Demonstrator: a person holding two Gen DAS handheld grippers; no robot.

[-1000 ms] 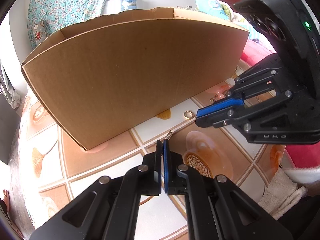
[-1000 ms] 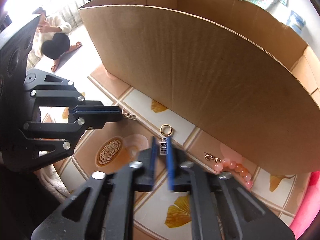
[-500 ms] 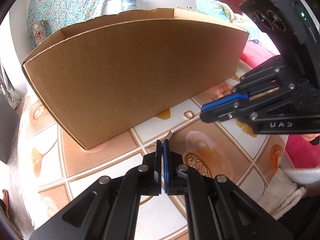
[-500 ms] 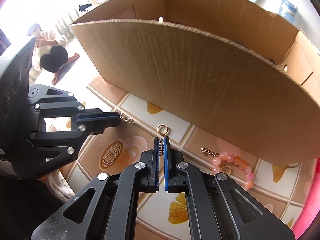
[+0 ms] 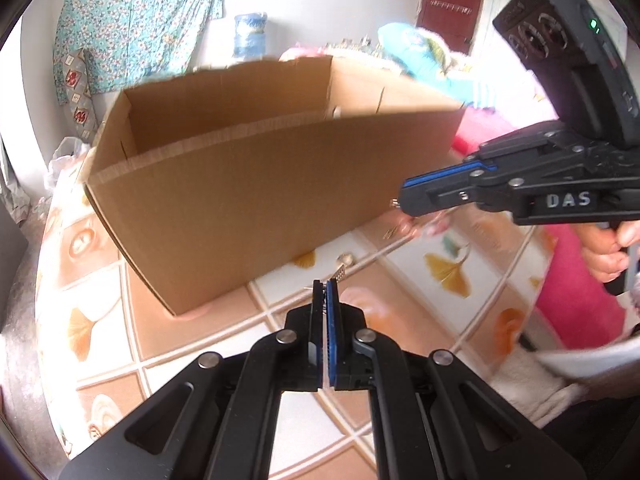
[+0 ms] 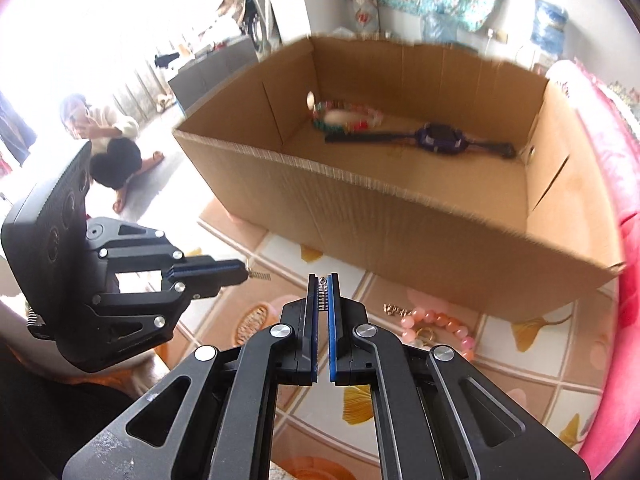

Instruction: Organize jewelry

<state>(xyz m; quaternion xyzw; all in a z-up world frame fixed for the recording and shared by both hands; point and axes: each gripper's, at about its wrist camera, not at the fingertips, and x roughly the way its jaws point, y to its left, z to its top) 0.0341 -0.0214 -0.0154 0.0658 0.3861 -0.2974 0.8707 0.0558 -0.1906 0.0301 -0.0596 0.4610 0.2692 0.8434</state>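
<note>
My left gripper (image 5: 325,285) is shut on a small silver bar earring (image 5: 340,271) whose end pokes past the tips. In the right wrist view it hangs at the left (image 6: 243,274) with that earring (image 6: 260,276) sticking out sideways. My right gripper (image 6: 322,280) is shut on a matching silver bar earring (image 6: 322,294), held above the patterned table. The left wrist view shows the right gripper (image 5: 402,200) high at the right, near the cardboard box (image 5: 260,184). Inside the box (image 6: 400,200) lie a beaded bracelet (image 6: 348,114) and a purple watch (image 6: 438,138).
On the table in front of the box lie a pink bead bracelet (image 6: 444,326), a gold chain (image 6: 394,310) and a gold ring (image 6: 425,334); another gold ring (image 5: 344,258) lies near the box. A person (image 6: 108,140) sits on the floor beyond. Pink cloth (image 6: 628,240) borders the right.
The right gripper closed on its earring and lifted it off the table. Both grippers rose, the right one more, so the inside of the box has come into view.
</note>
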